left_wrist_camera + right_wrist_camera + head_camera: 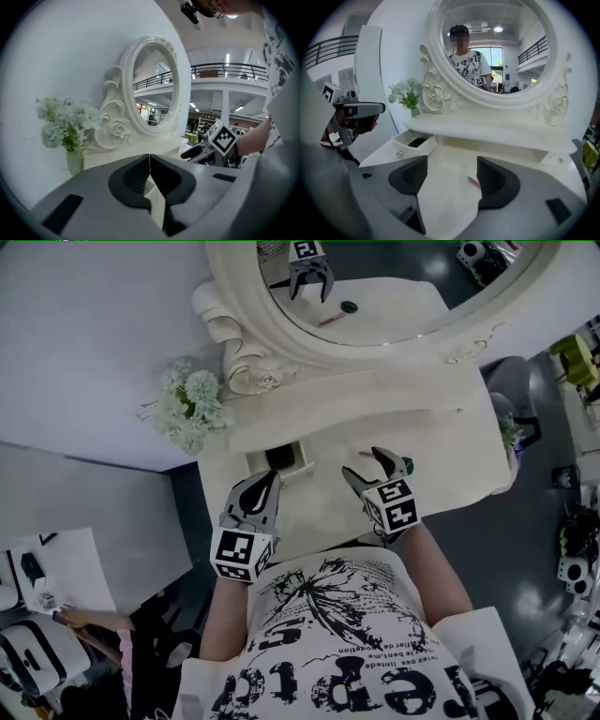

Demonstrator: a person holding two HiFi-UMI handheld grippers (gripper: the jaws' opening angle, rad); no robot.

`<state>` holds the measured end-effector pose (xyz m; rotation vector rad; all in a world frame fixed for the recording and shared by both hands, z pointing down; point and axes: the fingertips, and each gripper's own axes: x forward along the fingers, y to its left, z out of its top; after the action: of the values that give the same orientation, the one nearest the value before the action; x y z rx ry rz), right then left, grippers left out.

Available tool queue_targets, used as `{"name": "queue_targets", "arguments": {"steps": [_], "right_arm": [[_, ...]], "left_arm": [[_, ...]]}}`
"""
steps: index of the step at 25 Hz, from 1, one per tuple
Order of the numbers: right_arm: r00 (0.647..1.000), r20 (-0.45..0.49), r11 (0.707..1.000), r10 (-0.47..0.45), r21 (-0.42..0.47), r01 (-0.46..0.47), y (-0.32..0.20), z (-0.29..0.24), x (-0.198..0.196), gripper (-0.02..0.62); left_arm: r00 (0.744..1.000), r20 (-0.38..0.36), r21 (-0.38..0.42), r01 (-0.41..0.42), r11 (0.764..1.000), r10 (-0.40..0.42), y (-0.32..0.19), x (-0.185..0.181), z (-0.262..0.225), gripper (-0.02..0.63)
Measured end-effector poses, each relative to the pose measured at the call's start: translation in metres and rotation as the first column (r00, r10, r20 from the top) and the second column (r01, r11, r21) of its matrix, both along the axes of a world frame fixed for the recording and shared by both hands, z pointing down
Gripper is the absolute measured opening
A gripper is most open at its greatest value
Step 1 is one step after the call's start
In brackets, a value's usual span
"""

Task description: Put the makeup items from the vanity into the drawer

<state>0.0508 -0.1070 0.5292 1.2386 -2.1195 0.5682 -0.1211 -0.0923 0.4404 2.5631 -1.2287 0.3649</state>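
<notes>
A thin pink makeup stick (473, 182) lies on the white vanity top (441, 451); in the head view the stick (360, 454) is just a short pink line. My right gripper (364, 463) hangs open above it, and in the right gripper view (452, 165) the stick lies close to the right jaw. A small dark green round item (409, 465) sits just right of that gripper. The little drawer (277, 461) at the vanity's left stands open, dark inside (415, 141). My left gripper (270, 480) is shut and empty (150, 177), just in front of the drawer.
An oval mirror (394, 292) in an ornate white frame rises behind the top and reflects the gripper. A vase of pale flowers (187, 404) stands at the left end (65, 126). A raised shelf (487, 129) runs under the mirror. Dark floor lies to the right.
</notes>
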Motion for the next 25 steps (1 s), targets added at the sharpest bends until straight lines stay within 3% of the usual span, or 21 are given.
{"name": "queue_targets", "arguments": {"steps": [7,13,25], "right_arm": [[0.984,-0.040,0.981,0.175,-0.072,-0.178,0.029,0.030,0.097,0.337],[0.975,-0.046,0.964,0.217,-0.148,-0.221,0.039,0.061,0.147,0.337],[0.987,-0.064,0.963,0.146,-0.217,-0.157,0.025,0.101,0.161,0.325]], "left_arm": [[0.990,-0.001,-0.018,-0.139,0.990,0.139,-0.006,0.079,0.008,0.020],[0.984,0.006,-0.073,-0.179,0.981,0.179,-0.007,0.132,0.027,0.020],[0.985,0.036,-0.123,-0.165,0.979,0.171,-0.005,0.168,0.051,0.020]]}}
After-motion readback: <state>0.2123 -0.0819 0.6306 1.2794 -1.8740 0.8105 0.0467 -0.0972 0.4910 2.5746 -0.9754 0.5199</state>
